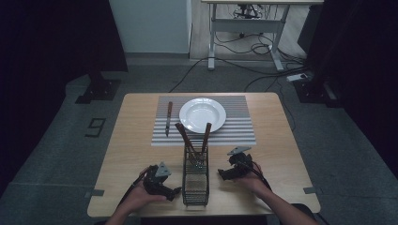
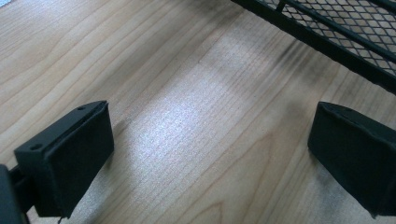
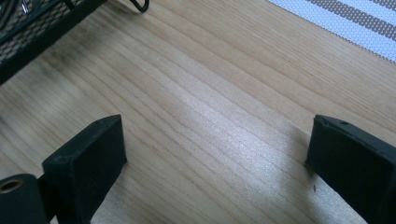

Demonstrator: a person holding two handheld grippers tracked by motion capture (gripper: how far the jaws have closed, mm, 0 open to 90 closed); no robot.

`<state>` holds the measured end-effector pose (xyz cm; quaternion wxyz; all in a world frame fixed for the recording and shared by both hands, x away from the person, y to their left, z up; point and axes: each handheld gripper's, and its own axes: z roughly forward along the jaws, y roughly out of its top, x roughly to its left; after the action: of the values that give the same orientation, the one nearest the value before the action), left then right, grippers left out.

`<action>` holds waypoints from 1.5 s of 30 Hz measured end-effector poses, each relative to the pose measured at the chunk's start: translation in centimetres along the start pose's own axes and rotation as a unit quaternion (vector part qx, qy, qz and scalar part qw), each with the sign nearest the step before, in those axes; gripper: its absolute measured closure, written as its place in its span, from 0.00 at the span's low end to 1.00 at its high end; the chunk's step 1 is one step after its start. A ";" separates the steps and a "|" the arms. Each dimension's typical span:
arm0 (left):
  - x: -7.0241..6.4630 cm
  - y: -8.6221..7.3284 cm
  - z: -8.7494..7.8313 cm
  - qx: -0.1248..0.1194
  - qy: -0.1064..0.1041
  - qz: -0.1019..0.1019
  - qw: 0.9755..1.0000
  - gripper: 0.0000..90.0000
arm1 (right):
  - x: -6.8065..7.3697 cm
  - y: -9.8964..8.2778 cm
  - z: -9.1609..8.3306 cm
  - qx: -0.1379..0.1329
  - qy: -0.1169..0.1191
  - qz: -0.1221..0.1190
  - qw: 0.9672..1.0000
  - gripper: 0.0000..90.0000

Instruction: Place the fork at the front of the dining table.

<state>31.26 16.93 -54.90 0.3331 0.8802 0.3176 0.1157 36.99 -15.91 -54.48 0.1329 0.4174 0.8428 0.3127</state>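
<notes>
Start position: left gripper (image 1: 176,191) and right gripper (image 1: 220,174) rest on the bench (image 1: 131,140) either side of the mesh caddy (image 1: 195,180), fingers wide and empty. Next, I judge: lift one wooden-handled utensil (image 1: 206,136) from the caddy toward the plate (image 1: 202,115), opposite the knife (image 1: 168,117).

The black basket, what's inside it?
Two brown-handled utensils stand in the mesh basket, leaning apart. Their lower ends are hidden by the mesh, so their type is unclear.
</notes>
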 end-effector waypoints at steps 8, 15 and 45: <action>0.0 0.0 0.0 0.000 0.000 0.000 1.000 0.00 | -0.6 0.1 -0.5 0.001 0.024 0.028 0.999 0.11; 0.0 0.0 0.0 0.000 0.000 0.001 1.000 0.00 | -0.7 0.3 -1.0 -0.008 0.022 0.029 0.999 0.13; 0.0 0.1 0.1 0.001 0.001 -0.001 1.000 0.00 | -1.7 2.7 -7.0 -0.129 0.021 0.022 0.991 0.16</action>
<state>31.37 16.79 -54.90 0.3317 0.8802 0.3189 0.1159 36.37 -18.94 -47.44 0.1609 0.4085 0.7885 0.4308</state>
